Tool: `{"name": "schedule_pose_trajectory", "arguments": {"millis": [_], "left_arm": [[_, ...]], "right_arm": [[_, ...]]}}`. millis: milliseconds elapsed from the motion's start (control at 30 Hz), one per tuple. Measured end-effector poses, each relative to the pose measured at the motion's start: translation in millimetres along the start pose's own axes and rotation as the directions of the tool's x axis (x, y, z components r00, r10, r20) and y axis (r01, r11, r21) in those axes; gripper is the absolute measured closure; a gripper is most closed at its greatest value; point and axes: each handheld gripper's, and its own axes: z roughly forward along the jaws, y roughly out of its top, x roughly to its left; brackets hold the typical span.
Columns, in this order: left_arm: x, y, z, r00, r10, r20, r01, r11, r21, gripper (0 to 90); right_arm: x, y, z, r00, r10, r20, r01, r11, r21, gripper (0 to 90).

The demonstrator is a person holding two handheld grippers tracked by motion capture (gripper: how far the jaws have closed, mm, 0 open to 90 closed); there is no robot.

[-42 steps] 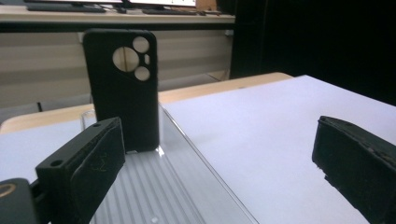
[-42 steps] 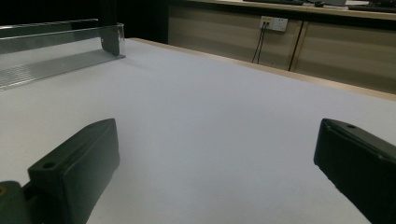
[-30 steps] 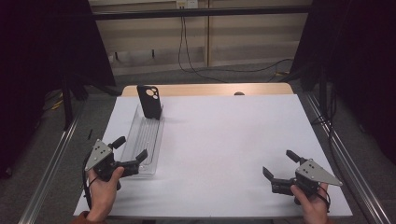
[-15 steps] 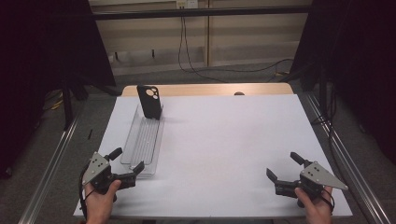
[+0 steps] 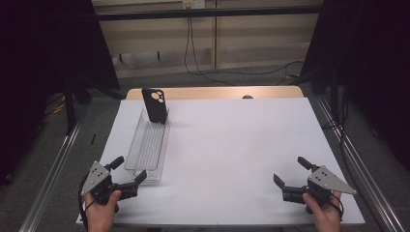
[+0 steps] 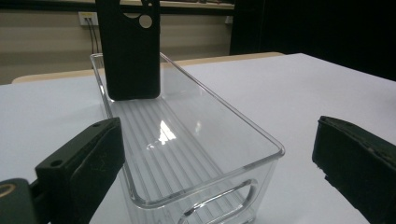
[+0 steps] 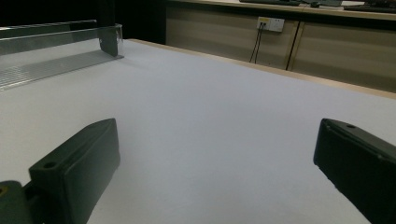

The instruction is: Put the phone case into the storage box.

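At the lower left of the high view, the left hand-held gripper (image 5: pixel 129 170) has drawn back toward the near edge of the counter (image 5: pixel 232 145) compared with a second ago; its jaws stand wide apart and hold nothing. One jaw tip sits just beside the near end of the clear tray (image 5: pixel 150 145), which lies lengthwise in the left half of the frame. The black phone case (image 5: pixel 154 105) stands upright at the tray's far end, leaning against the end wall (in the left gripper view it rises at the upper left, beyond the ribbed tray floor). At the lower right, the right hand-held gripper (image 5: pixel 290 173) has also retreated slightly; jaws fully spread, empty, well apart from the tray. Judgement: with both grippers withdrawn and released, placement of the case appears complete.
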Motion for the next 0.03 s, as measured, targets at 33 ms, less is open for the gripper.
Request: {"name": "schedule_pose_trajectory", "arguments": {"millis": [33], "left_arm": [[-0.1, 0.9, -0.1, 1.0000, 0.007, -0.005, -0.007, 1.0000, -0.002, 2.4]], "right_arm": [[0.2, -0.1, 0.5, 1.0000, 0.000, -0.002, 0.000, 1.000, 0.000, 0.0]]}}
